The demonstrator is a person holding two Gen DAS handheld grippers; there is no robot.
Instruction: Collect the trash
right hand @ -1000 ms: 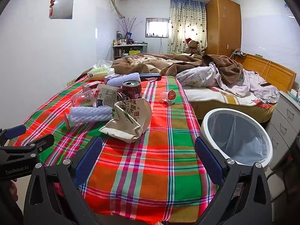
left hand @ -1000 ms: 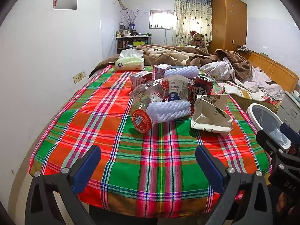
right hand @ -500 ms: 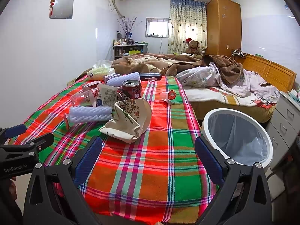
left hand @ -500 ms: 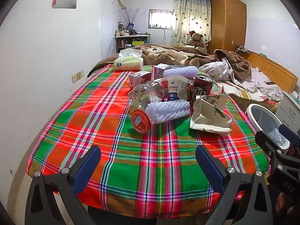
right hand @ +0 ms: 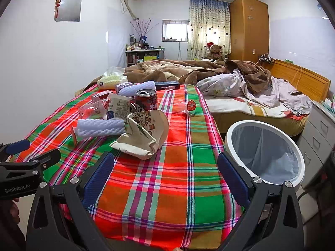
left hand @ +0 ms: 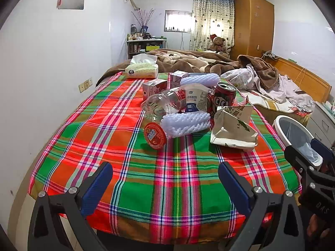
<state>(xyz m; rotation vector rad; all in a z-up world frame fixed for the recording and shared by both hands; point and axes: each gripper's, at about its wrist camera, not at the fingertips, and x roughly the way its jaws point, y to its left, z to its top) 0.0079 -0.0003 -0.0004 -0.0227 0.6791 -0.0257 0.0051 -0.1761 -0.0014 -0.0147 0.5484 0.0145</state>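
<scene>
Trash lies in a cluster on the plaid table point(left hand: 125, 146): a white foam net point(left hand: 186, 121), a red-lidded cup point(left hand: 155, 135), a clear plastic bottle point(left hand: 165, 103), a red can point(left hand: 223, 97), a milk carton point(left hand: 195, 100), a crumpled paper bag point(left hand: 233, 129), small boxes point(left hand: 153, 89). In the right wrist view I see the bag point(right hand: 144, 133), can point(right hand: 146, 100), foam net point(right hand: 100, 127) and a small red-lidded cup point(right hand: 189, 106). A white-rimmed bin point(right hand: 264, 152) stands right of the table. My left gripper point(left hand: 165, 183) and right gripper point(right hand: 165, 173) are open and empty, near the table's front edge.
A tissue pack point(left hand: 142, 70) lies at the table's far end. An unmade bed point(right hand: 251, 92) with blankets lies behind. A drawer unit point(right hand: 318, 129) stands beside the bin. A white wall runs along the left. The right gripper shows at the left view's right edge point(left hand: 309, 167).
The left wrist view has shifted slightly, with the table a little lower and nearer. The right gripper has barely moved. No trash has moved.
</scene>
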